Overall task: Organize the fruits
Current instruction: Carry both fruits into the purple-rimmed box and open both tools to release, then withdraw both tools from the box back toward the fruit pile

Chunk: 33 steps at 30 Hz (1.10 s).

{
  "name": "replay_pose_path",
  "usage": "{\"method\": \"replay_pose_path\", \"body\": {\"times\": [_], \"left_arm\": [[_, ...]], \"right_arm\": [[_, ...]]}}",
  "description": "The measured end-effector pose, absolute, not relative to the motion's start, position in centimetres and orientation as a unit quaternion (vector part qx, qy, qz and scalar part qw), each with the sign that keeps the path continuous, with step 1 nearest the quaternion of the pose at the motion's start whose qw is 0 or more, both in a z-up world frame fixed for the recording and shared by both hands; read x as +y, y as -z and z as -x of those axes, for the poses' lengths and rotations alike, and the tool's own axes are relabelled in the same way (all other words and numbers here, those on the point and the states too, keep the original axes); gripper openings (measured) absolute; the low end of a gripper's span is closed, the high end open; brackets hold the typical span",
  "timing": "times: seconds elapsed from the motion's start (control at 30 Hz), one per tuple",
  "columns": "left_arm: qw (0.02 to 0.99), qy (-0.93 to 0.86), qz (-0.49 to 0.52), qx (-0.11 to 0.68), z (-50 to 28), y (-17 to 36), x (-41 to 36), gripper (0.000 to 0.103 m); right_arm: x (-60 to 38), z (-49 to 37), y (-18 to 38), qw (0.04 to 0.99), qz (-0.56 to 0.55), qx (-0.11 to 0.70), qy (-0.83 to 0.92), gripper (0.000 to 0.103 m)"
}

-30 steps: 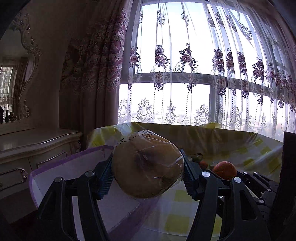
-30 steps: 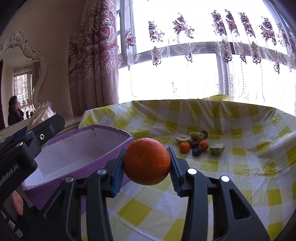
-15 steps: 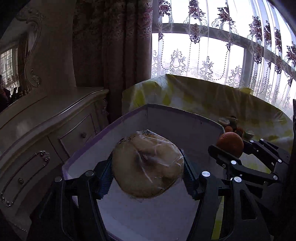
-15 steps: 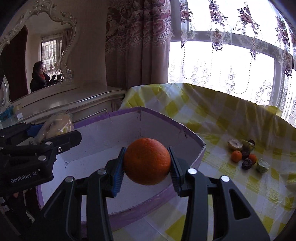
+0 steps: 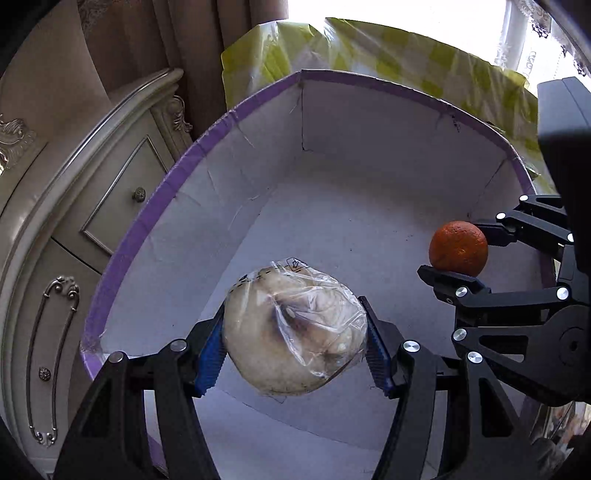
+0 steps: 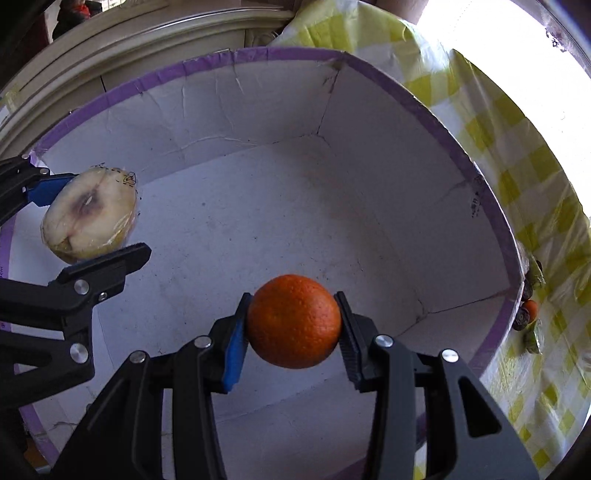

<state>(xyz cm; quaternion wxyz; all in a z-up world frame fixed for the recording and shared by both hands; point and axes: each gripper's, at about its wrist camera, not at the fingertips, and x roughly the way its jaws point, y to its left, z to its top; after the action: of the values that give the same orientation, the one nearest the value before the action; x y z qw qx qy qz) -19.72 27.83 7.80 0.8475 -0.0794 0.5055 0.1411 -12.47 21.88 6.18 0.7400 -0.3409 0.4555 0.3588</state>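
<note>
My left gripper (image 5: 295, 332) is shut on a pale cut fruit half wrapped in clear film (image 5: 293, 328), held above the white floor of a purple-rimmed cardboard box (image 5: 155, 206). My right gripper (image 6: 293, 328) is shut on an orange (image 6: 293, 321), also over the inside of the box (image 6: 369, 184). In the left wrist view the orange (image 5: 458, 248) and right gripper (image 5: 458, 251) show at the right. In the right wrist view the wrapped fruit half (image 6: 90, 214) and left gripper (image 6: 90, 218) sit at the left. Both grippers point steeply down into the box.
The box stands on a yellow checked tablecloth (image 6: 535, 177). Several small fruits (image 6: 528, 310) lie on the cloth just outside the box's right wall. An ornate cream dresser (image 5: 74, 206) stands close beside the box on the left, with a curtain (image 5: 184, 33) behind it.
Both grippers swung from facing the window to pointing down into the box, moving over it with their fruits still gripped. The loose fruits slid to the right edge of the right wrist view.
</note>
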Motion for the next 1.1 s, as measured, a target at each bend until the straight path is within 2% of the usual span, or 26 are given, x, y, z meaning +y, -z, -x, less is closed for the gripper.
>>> {"method": "replay_pose_path", "body": {"times": [0.33,0.37,0.47,0.67,0.7,0.77,1.1], "left_arm": [[0.839,-0.115,0.091,0.525,19.4,-7.0,28.3,0.062],[0.838,-0.114,0.095,0.526,19.2,-7.0,28.4,0.062],[0.834,-0.11,0.11,0.53,19.0,-7.0,29.0,0.062],[0.831,-0.113,0.116,0.532,18.9,-6.8,29.0,0.063],[0.832,-0.113,0.117,0.531,18.8,-6.8,29.0,0.064],[0.835,-0.113,0.118,0.525,18.6,-7.1,29.6,0.073],[0.838,-0.143,0.113,0.514,18.8,-7.5,29.4,0.082]], "right_arm": [[22.9,11.6,-4.6,0.722,0.346,0.481,-0.357,0.045],[22.9,11.5,-4.7,0.722,0.343,0.483,-0.358,0.046],[23.1,11.3,-5.2,0.725,0.336,0.482,-0.36,0.058],[23.1,11.2,-5.8,0.728,0.332,0.479,-0.362,0.062],[23.0,11.1,-5.8,0.728,0.33,0.478,-0.363,0.062],[22.8,11.5,-5.9,0.73,0.326,0.479,-0.363,0.063],[22.3,11.4,-6.5,0.743,0.315,0.466,-0.362,0.063]]}}
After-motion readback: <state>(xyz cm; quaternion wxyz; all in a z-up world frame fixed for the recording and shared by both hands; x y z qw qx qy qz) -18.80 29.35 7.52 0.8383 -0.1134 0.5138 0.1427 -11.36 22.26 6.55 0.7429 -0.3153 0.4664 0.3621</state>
